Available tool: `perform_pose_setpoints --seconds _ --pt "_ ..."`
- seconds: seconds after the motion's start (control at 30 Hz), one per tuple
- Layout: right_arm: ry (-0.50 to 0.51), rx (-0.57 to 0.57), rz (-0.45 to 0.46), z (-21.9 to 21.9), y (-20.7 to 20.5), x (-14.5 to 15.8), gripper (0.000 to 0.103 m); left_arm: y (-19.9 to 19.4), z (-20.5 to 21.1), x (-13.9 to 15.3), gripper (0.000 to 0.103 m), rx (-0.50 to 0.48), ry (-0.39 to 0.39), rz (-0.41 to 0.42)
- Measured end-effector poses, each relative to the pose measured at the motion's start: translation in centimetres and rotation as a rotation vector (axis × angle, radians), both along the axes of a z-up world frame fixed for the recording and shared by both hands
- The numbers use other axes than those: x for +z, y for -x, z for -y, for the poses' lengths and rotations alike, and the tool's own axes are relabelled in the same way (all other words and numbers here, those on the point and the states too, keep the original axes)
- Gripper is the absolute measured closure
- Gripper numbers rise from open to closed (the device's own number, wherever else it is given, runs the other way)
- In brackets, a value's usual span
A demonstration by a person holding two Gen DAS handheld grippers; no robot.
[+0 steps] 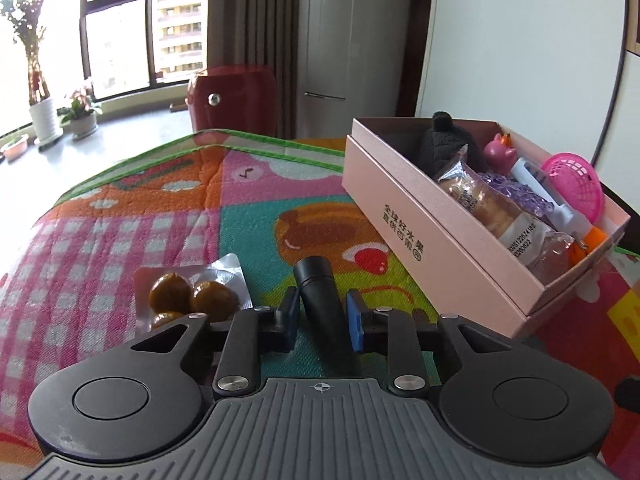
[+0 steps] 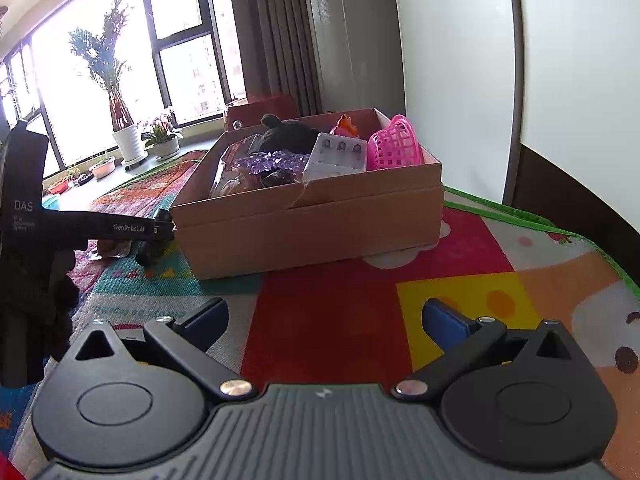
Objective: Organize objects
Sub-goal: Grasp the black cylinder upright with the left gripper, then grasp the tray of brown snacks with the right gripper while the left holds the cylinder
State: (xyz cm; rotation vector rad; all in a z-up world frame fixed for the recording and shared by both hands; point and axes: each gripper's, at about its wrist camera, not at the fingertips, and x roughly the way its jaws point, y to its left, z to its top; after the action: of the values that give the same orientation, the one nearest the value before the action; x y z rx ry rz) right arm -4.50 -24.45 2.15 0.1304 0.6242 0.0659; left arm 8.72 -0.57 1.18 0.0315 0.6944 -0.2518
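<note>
My left gripper (image 1: 323,316) stands around a black cylinder (image 1: 320,296) that lies on the colourful mat; its blue pads flank it closely, but contact is unclear. A clear packet of brown chestnuts (image 1: 192,298) lies just left of it. A pink cardboard box (image 1: 440,232) at the right holds a black plush, a pink toy, a bread packet, purple beads and a pink basket (image 1: 576,184). In the right wrist view the same box (image 2: 312,224) is ahead, and the left gripper (image 2: 160,228) reaches the cylinder (image 2: 150,252) at its left. My right gripper (image 2: 324,320) is open and empty above the mat.
A red chair (image 1: 232,98) stands beyond the mat's far edge. Potted plants (image 1: 82,114) sit on the window sill at the left. A white wall and dark-framed door are behind the box. The mat (image 2: 460,292) spreads in front of the box.
</note>
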Motion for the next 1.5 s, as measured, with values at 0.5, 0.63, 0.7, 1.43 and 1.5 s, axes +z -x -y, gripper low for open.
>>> perform_pose_setpoints --seconds 0.5,0.63,0.7,1.43,1.5 --pt "0.19 0.083 -0.09 -4.7 -1.4 -0.5 0.0 14.0 -14.6 0.6 0.081 0.126 0.178 0.045" --pt "0.173 0.207 -0.097 -9.4 -2.0 0.4 0.0 13.7 -17.8 -0.2 0.081 0.229 0.23 0.053" --pt "0.175 0.273 -0.093 -12.2 -2.6 0.8 0.0 13.6 -18.6 -0.5 0.081 0.24 0.274 0.05" --pt "0.242 0.452 -0.193 -26.2 -12.2 0.6 0.029 14.1 -19.6 -0.9 0.081 0.242 0.368 0.058" --pt "0.272 0.509 -0.188 -25.5 -10.2 0.6 0.028 14.1 -19.6 -1.0 0.081 0.242 0.37 0.06"
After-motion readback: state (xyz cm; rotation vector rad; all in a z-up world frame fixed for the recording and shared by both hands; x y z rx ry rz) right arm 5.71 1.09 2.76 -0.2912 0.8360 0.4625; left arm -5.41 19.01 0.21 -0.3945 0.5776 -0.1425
